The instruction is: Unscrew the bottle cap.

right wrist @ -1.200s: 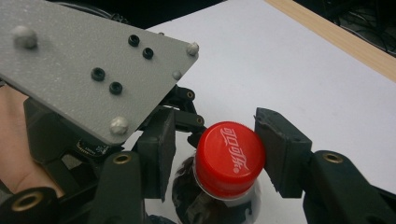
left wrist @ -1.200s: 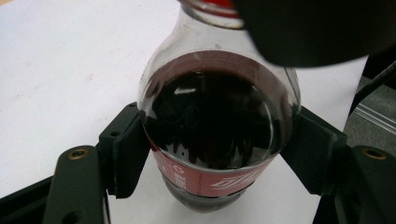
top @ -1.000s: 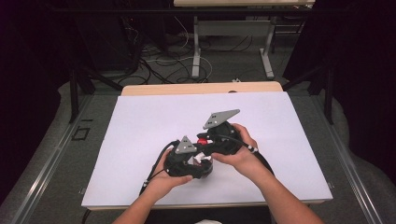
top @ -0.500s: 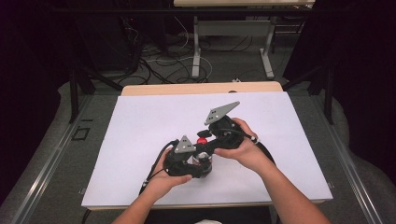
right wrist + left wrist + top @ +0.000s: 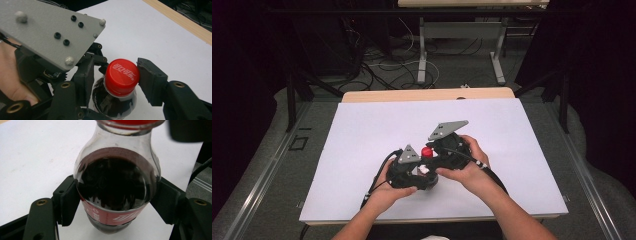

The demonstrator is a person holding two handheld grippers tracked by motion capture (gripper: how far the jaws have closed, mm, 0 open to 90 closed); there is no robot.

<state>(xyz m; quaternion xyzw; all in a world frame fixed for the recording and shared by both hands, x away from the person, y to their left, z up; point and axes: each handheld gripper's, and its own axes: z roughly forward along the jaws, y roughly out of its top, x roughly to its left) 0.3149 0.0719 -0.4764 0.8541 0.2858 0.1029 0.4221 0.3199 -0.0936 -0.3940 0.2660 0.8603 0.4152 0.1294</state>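
A: How is the bottle (image 5: 115, 195) held, and where is it found?

B: It is stood upright on the white sheet (image 5: 362, 140), in the near half and roughly central, as is seen in the high view. Its dark body is clamped at the label by the left gripper (image 5: 116, 200), with a pad pressed on each flank.

A: And the right gripper (image 5: 118, 77)?

B: It is set around the red cap (image 5: 121, 76). Its jaws have just been closing, with the cap between them, but no firm hold can be made out. One pad is seen at the cap's edge and a gap is left at the other, so it is taken as not yet clenched.

A: How is the step best done?

B: An unscrewing of the cap is judged to be in hand. The pads are best centred on the cap's ribbed side and level with it before being closed fully, so that the cap is not pinched askew. The body is best kept clamped below, so that no turn is passed to the bottle.

A: What room is there?

B: Space is tight close by, where the grey plate (image 5: 50, 30) of the left gripper is seen just beside the right gripper's jaw and could be struck in a wrist roll. Elsewhere the sheet is bare. The wooden strip (image 5: 427, 95) at the far edge is well apart, and the near edge is closer, under the forearms.
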